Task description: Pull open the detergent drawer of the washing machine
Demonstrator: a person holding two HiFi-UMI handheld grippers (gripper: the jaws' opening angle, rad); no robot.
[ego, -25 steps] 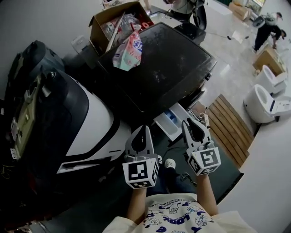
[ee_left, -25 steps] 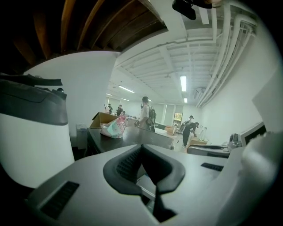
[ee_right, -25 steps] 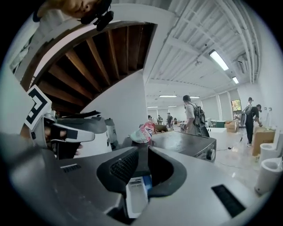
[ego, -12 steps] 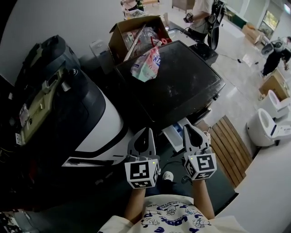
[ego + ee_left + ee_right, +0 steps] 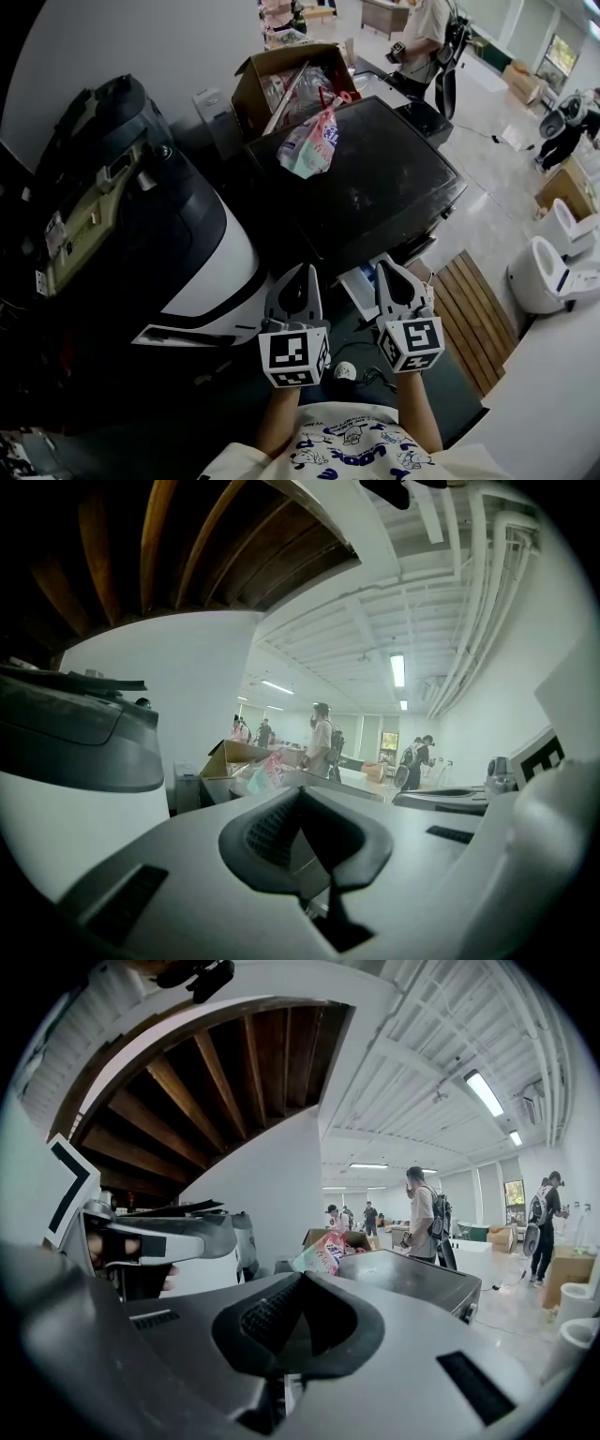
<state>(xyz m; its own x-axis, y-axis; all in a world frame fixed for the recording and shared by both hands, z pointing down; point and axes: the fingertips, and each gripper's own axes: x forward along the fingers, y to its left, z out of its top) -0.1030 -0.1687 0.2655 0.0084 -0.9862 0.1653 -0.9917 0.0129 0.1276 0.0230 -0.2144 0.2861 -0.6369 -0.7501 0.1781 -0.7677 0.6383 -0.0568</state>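
The washing machine (image 5: 375, 178) has a dark top, seen from above in the head view. Its white and blue detergent drawer (image 5: 359, 278) stands pulled out from the front. My two grippers hover side by side in front of the machine, above the drawer and touching nothing. The left gripper (image 5: 298, 274) is just left of the drawer, shut and empty. The right gripper (image 5: 391, 272) is at the drawer's right edge, also shut and empty. In the right gripper view the jaws (image 5: 298, 1279) meet, with the machine's top (image 5: 412, 1279) beyond them. The left gripper view shows closed jaws (image 5: 300, 794).
A pink bag (image 5: 309, 141) lies on the machine's top. An open cardboard box (image 5: 281, 80) stands behind it. A large black and white appliance (image 5: 150, 234) fills the left. A wooden slatted platform (image 5: 473, 309) and a white toilet (image 5: 553, 272) are at right. A person (image 5: 427, 33) stands behind.
Both grippers have risen a little and drawn back, still side by side. The head view has tilted up, showing more of the room. The drawer stays out.
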